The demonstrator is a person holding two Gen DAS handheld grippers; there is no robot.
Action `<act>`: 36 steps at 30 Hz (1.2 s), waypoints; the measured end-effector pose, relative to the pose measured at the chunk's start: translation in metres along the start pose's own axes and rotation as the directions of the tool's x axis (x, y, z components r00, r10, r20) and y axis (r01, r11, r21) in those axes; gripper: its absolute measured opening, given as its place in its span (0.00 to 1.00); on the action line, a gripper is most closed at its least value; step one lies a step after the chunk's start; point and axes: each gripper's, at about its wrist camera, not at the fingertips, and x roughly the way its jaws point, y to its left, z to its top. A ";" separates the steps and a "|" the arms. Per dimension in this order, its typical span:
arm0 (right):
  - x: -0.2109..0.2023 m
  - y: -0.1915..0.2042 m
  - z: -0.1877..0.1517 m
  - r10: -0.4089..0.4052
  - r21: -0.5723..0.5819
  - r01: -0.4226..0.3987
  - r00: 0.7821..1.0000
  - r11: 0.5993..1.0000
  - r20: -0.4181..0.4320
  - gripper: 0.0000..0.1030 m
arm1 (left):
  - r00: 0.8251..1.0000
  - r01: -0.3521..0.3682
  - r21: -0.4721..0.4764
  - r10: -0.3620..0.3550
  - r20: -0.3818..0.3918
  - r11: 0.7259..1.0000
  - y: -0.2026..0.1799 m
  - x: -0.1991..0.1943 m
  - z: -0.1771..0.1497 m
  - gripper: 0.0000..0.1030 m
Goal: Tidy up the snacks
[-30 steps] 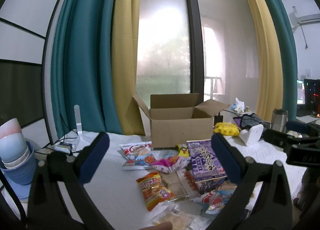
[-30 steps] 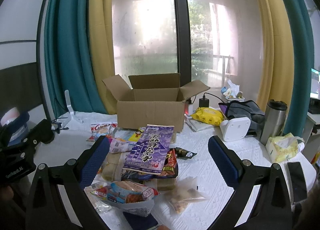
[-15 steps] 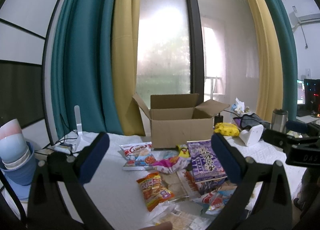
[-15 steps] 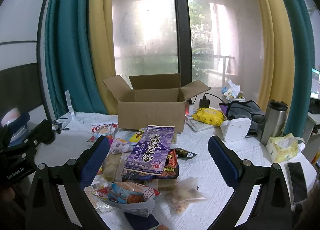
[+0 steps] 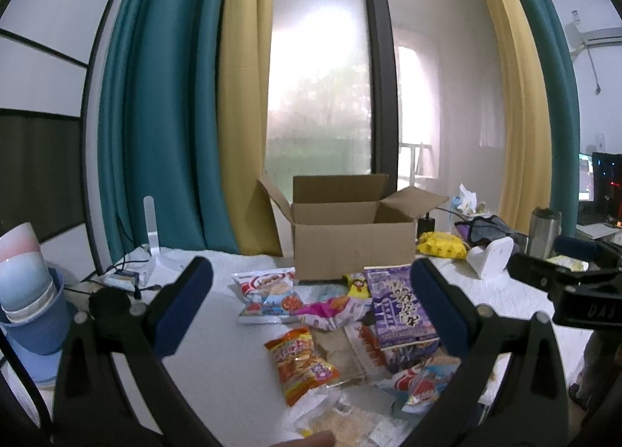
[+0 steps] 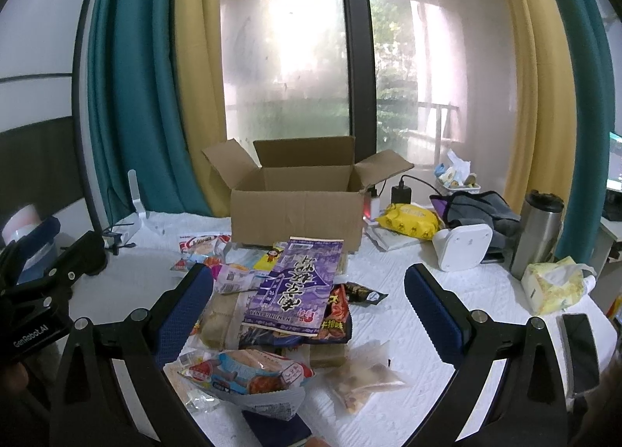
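Observation:
An open cardboard box (image 5: 352,250) (image 6: 297,213) stands at the back of the white table. In front of it lies a pile of snack packets: a purple packet (image 5: 400,305) (image 6: 297,287) on top, an orange packet (image 5: 301,363), a red-and-white packet (image 5: 268,289), a clear bag of nuts (image 6: 361,373). My left gripper (image 5: 311,303) is open and empty, held above the pile's left side. My right gripper (image 6: 309,307) is open and empty, above the pile's near side. Each gripper shows at the edge of the other's view.
Stacked cups in a blue bucket (image 5: 27,299) stand at the left. On the right are a yellow packet (image 6: 410,221), a white device (image 6: 462,246), a steel flask (image 6: 538,233), a tissue pack (image 6: 554,283) and a phone (image 6: 581,353). Curtains and a window lie behind.
Both grippers have barely shifted; the right view has crept slightly nearer the pile. Nothing was taken hold of or let go.

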 end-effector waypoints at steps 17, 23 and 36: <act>0.077 -0.019 -0.026 0.031 0.070 -0.018 0.980 0.997 -0.196 0.98 | 0.929 -0.004 -0.047 -0.013 -0.369 0.999 0.003 0.094 -0.057 0.99; 0.109 -0.027 -0.022 0.036 0.078 -0.018 0.971 0.997 -0.238 0.98 | 0.880 -0.013 -0.067 -0.021 -0.474 0.998 0.013 0.134 -0.071 0.99; 0.197 -0.036 -0.012 0.152 0.117 -0.117 0.918 0.986 -0.366 0.98 | 0.741 -0.021 -0.145 -0.082 -0.667 0.989 0.042 0.206 -0.106 0.91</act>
